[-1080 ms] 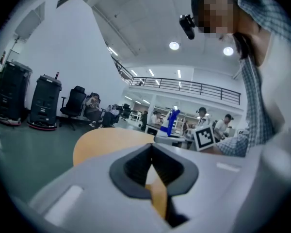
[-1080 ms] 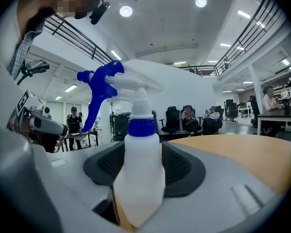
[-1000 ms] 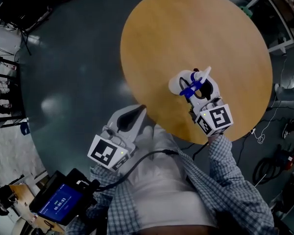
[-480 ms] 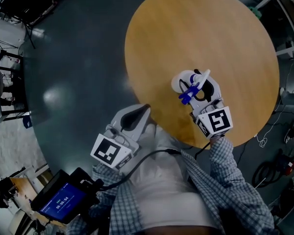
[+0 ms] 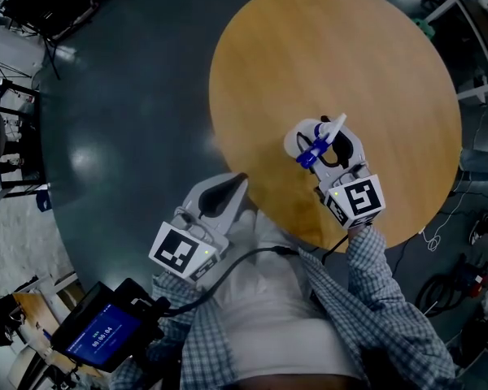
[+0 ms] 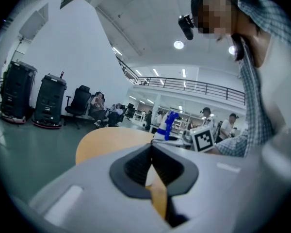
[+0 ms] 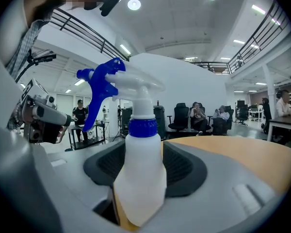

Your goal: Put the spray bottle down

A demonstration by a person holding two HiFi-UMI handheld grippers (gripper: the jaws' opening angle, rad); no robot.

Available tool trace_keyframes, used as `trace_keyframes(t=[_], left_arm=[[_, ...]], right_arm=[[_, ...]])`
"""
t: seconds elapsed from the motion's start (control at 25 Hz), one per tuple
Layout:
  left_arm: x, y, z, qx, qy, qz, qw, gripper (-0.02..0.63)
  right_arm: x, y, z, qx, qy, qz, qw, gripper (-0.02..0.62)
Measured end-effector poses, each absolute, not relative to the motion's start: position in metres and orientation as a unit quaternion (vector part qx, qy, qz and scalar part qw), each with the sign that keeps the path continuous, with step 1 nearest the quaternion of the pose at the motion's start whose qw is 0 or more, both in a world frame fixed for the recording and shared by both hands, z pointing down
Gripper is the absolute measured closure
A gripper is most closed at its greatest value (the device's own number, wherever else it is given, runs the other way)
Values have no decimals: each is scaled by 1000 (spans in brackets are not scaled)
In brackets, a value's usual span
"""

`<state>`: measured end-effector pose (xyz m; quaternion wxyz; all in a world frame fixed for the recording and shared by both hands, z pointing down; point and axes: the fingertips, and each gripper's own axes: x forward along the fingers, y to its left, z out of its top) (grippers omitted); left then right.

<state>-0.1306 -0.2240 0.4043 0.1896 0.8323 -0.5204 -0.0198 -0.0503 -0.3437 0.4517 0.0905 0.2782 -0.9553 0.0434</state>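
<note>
A white spray bottle with a blue trigger and collar stands upright between the jaws of my right gripper, over the near part of the round wooden table. In the right gripper view the bottle fills the gap and both pads press its body, so the right gripper is shut on it. Whether the bottle's base touches the tabletop I cannot tell. My left gripper hangs at the table's near left edge, its tips together and empty. The left gripper looks across the table at the bottle.
Dark floor surrounds the table. A device with a lit blue screen hangs at the lower left. Cables lie on the floor at the right. Black machines and seated people stand far off in the hall.
The head view has shifted slightly. The right gripper keeps the bottle at about the same spot over the table, and the left gripper has stayed put.
</note>
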Motion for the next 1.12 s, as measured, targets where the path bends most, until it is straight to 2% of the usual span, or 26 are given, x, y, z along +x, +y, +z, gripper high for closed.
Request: trace_keyframes(t=[0.24, 0.64, 0.84, 1.12], left_arm=[[-129, -225, 403, 835, -517, -20, 187, 604], [-116, -230, 399, 854, -490, -22, 172, 604], [-104, -232, 394, 869, -466, -21, 164, 604], [-87, -230, 389, 889, -432, -22, 152, 604]], right_arm=[[-45, -346, 448, 294, -951, 49, 85, 307], [-21, -328, 445, 312, -944, 42, 98, 345], [3, -311, 428, 347, -933, 34, 89, 411], [31, -285, 397, 412, -908, 35, 62, 592]])
